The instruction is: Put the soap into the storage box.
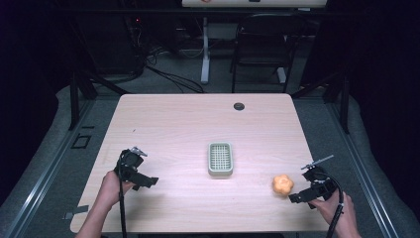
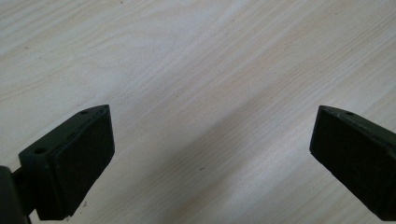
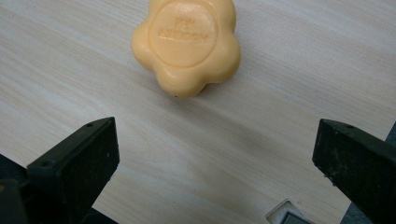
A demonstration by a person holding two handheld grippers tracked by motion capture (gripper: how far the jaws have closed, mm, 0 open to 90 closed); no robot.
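The right hand-held gripper (image 3: 212,163) is standing wide open and empty just short of the flower-shaped orange soap (image 3: 187,44) lying on the bench (image 1: 173,124), seemingly lining up to straddle it, while the left hand-held gripper (image 2: 210,158) is idling open over bare wood.

The desk (image 1: 188,129) is brightly lit from above, while the room around it falls into deep shadow. Both gripper views are soft, with faint shadows on pale wood and slightly blurred fingers (image 2: 77,163).
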